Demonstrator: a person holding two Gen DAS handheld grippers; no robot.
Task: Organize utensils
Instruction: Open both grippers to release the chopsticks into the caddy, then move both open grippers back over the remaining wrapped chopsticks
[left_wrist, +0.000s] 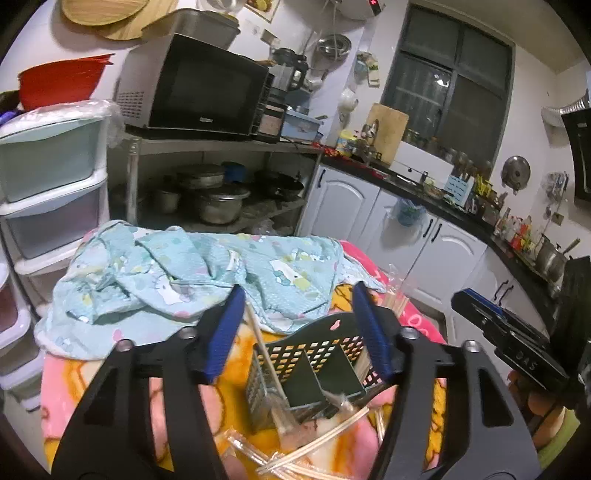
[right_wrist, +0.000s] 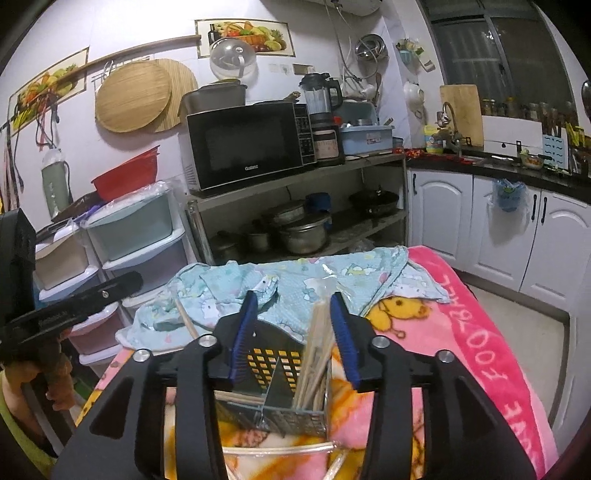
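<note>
A dark green perforated utensil holder (left_wrist: 317, 354) with a middle divider stands on the pink and yellow blanket (left_wrist: 122, 373). It also shows in the right wrist view (right_wrist: 273, 373). A bundle of wooden chopsticks (right_wrist: 314, 354) stands in its right compartment. A single chopstick (left_wrist: 264, 347) leans in its left compartment. More wrapped chopsticks (left_wrist: 314, 443) lie on the blanket in front of the holder. My left gripper (left_wrist: 299, 306) is open above the holder and empty. My right gripper (right_wrist: 293, 310) is open above the holder, next to the bundle, and empty.
A crumpled light blue patterned cloth (left_wrist: 192, 273) lies behind the holder. Plastic drawers (left_wrist: 51, 184) stand at left. A shelf with a microwave (right_wrist: 247, 144) and pots is behind. White cabinets (right_wrist: 498, 229) and a counter run along the right.
</note>
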